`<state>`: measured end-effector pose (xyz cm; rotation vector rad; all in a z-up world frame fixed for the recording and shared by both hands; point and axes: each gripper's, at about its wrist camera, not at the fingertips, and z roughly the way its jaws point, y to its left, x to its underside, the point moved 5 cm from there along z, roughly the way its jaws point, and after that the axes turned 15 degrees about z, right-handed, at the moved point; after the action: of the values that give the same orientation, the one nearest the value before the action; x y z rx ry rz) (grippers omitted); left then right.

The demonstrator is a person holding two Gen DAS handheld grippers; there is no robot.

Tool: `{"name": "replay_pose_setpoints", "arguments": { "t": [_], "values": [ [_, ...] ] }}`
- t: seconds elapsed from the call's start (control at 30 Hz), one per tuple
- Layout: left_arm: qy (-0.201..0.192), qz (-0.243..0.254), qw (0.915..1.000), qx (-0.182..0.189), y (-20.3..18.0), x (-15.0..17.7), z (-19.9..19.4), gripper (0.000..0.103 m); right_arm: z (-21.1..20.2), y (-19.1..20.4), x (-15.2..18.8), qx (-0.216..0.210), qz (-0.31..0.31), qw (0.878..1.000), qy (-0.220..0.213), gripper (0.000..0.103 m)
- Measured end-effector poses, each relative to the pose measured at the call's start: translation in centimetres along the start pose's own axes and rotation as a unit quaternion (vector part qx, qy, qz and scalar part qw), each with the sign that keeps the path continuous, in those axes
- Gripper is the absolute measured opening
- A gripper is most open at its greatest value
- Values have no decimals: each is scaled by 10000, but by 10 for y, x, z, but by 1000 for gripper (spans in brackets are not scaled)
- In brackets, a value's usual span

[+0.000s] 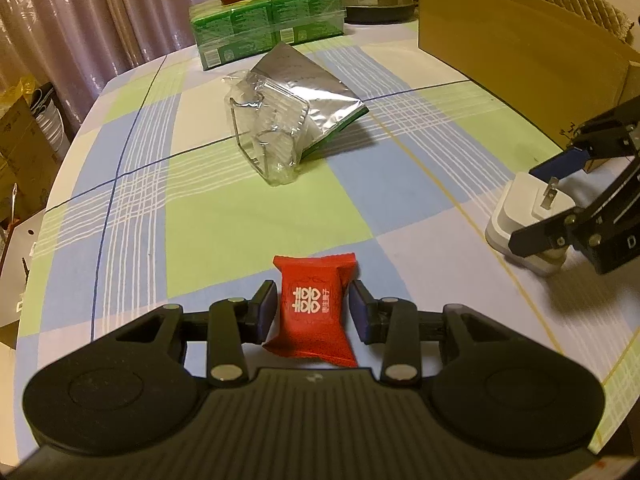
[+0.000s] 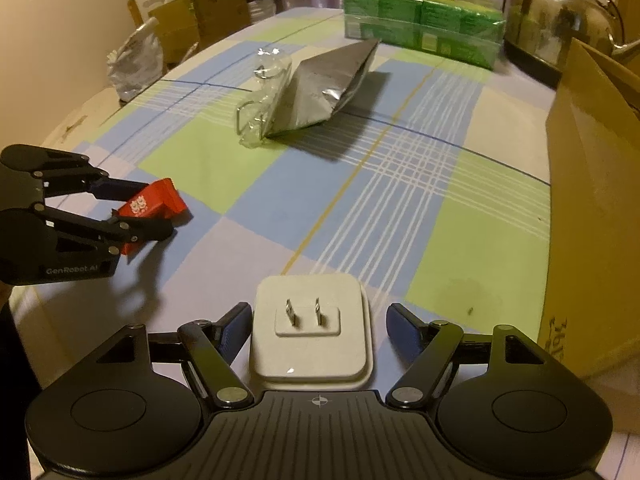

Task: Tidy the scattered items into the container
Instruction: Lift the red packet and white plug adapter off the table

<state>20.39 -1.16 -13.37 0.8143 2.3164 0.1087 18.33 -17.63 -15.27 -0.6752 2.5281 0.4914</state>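
Faintly, "GenRobot AI" marks the left hand-held gripper [image 2: 150, 210], parted around the red packet [image 1: 314, 312]; right hand-held gripper [image 2: 318, 326] parted too

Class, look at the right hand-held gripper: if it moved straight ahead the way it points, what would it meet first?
The white plug adapter, already lying between its open fingers on the tablecloth; depth beyond that is unclear.

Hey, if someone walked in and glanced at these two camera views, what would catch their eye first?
Probably the red candy packet, bright against the checked tablecloth, sitting between the left gripper's jaws. Next, the white plug adapter, prongs up, lies between the right gripper's open jaws near the table's front edge. Farther back, a crinkled silver foil bag leans on a clear plastic wrapper mid-table, with the cardboard box to the right.
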Motion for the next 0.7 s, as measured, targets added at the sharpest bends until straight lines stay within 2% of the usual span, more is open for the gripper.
{"name": "replay_pose_setpoints", "arguments": {
  "t": [0.1, 0.17, 0.7],
  "values": [
    [-1, -10, 10000, -64, 0, 1, 0, 41, 1, 1, 6, 136, 98, 9998, -65, 71],
    [1, -29, 10000, -88, -1, 1, -1, 49, -1, 3, 11, 206, 56, 9997, -139, 71],
    [17, -205, 9998, 23, 1, 6, -3, 49, -2, 5, 16, 287, 41, 9993, -256, 70]
  ]
}}
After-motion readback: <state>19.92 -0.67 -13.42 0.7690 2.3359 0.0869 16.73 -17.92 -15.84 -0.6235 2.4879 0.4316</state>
